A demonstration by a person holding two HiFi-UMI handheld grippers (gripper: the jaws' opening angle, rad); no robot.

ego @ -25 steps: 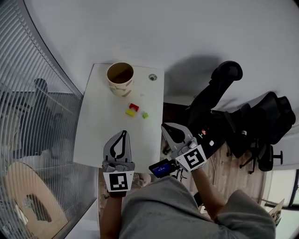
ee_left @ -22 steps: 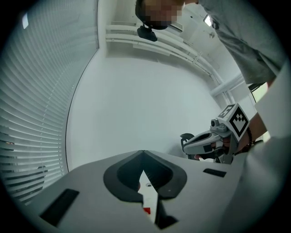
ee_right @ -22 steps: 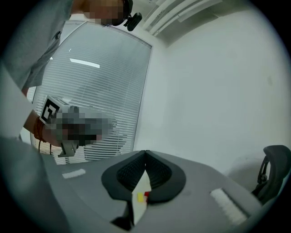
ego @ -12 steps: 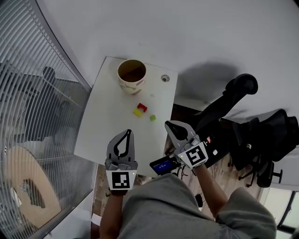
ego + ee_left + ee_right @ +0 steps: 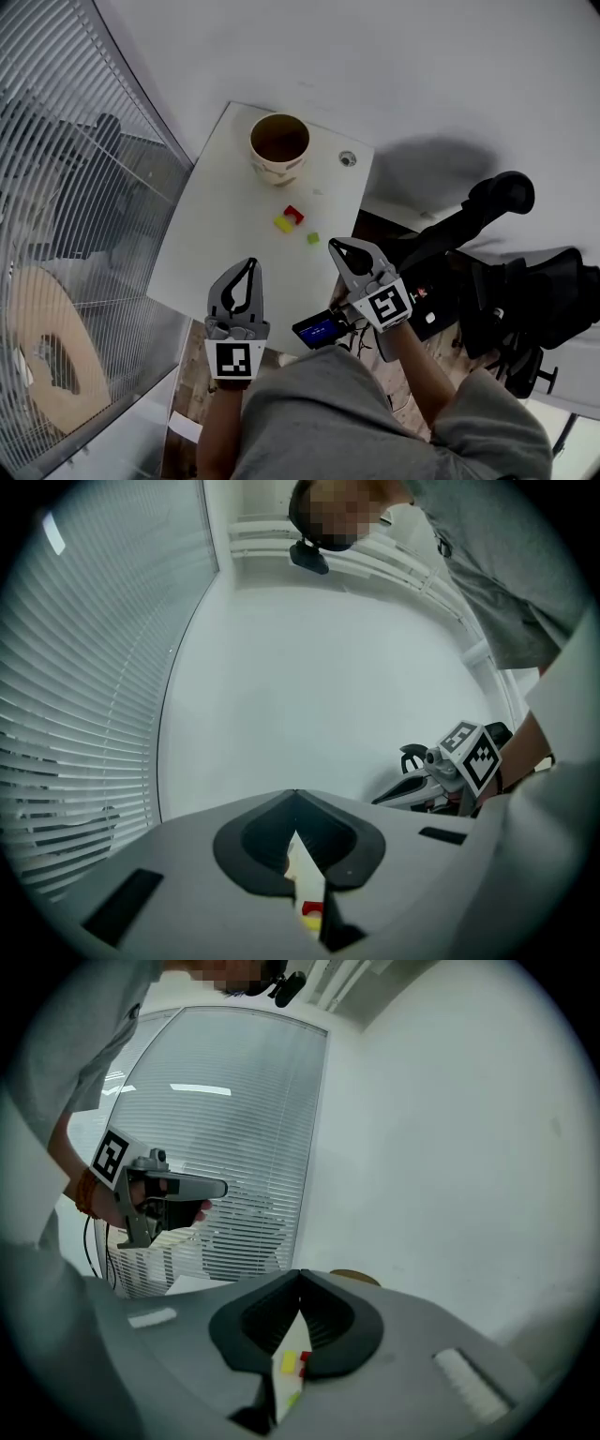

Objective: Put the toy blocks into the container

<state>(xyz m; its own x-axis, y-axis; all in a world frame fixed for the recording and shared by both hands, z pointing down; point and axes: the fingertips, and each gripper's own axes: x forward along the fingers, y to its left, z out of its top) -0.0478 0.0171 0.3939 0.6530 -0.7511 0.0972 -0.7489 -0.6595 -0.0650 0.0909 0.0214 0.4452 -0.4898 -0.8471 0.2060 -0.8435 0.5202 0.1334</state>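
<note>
A tan cup-shaped container [image 5: 279, 147] stands at the far end of the white table [image 5: 220, 244]. Three small blocks lie in front of it: red [image 5: 294, 215], yellow [image 5: 283, 224] and green [image 5: 313, 238]. My left gripper [image 5: 249, 263] hovers over the table's near edge, shut and empty. At the table's right edge my right gripper [image 5: 335, 246] is shut and empty too, a little right of the green block. In the left gripper view, the red block [image 5: 310, 908] shows through the slit below the closed tips [image 5: 295, 794]. The right gripper view shows the yellow block [image 5: 288, 1361] the same way.
A small round fitting [image 5: 348, 158] sits on the table's far right corner. Black office chairs [image 5: 487, 202] crowd the floor to the right. Slatted blinds [image 5: 84, 141] run along the left. A device with a blue screen [image 5: 319, 329] hangs near my right hand.
Both grippers stay shut. The right gripper has come closer to the green block, and the table now sits further right and higher in the head view.
</note>
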